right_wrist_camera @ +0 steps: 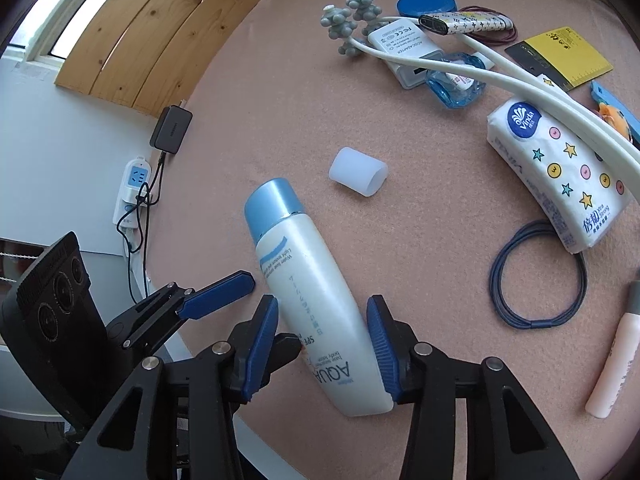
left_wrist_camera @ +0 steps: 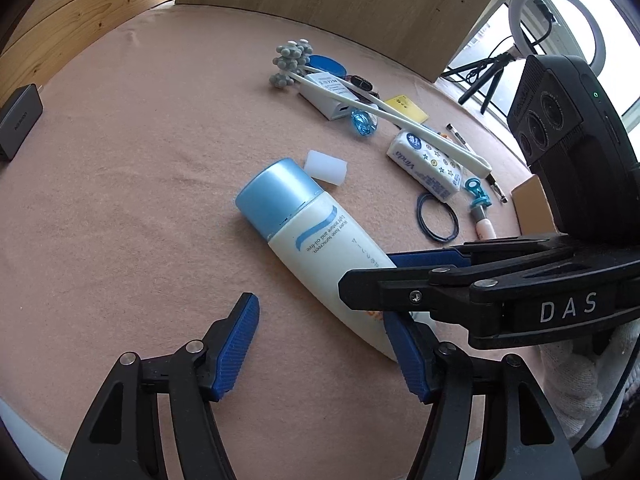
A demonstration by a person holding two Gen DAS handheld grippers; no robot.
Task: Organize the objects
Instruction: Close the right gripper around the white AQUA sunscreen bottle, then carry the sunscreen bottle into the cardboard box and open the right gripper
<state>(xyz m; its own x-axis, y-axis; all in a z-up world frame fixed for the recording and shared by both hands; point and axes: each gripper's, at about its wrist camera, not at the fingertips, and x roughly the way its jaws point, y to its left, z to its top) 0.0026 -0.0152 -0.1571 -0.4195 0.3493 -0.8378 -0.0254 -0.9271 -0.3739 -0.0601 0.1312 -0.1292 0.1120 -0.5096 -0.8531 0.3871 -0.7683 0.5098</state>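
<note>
- A white plastic sunscreen bottle with a light blue cap (right_wrist_camera: 308, 280) lies on its side on the pink cloth-covered surface (right_wrist_camera: 420, 264), cap pointing away from both cameras
- The right gripper (right_wrist_camera: 324, 340) straddles the bottle's lower body; its blue ribbed pads (right_wrist_camera: 380, 344) sit against or just beside the bottle's two sides, and a firm squeeze cannot be told
- The left gripper (left_wrist_camera: 324, 340) stands wide open just beside it, holding nothing; one of its pads is near the bottle's base, the other over bare cloth
- A small translucent white plastic cap (right_wrist_camera: 358, 172) lies just beyond the bottle's blue cap
- Further off lie a white tissue pack printed with stars (right_wrist_camera: 560, 176), a dark blue hair tie loop (right_wrist_camera: 498, 280), a grey-knobbed massager with long white handles (right_wrist_camera: 440, 68) and a white power adapter (right_wrist_camera: 404, 42)
- A pale pink tube (right_wrist_camera: 612, 364) lies at the right edge of the right wrist view
</note>
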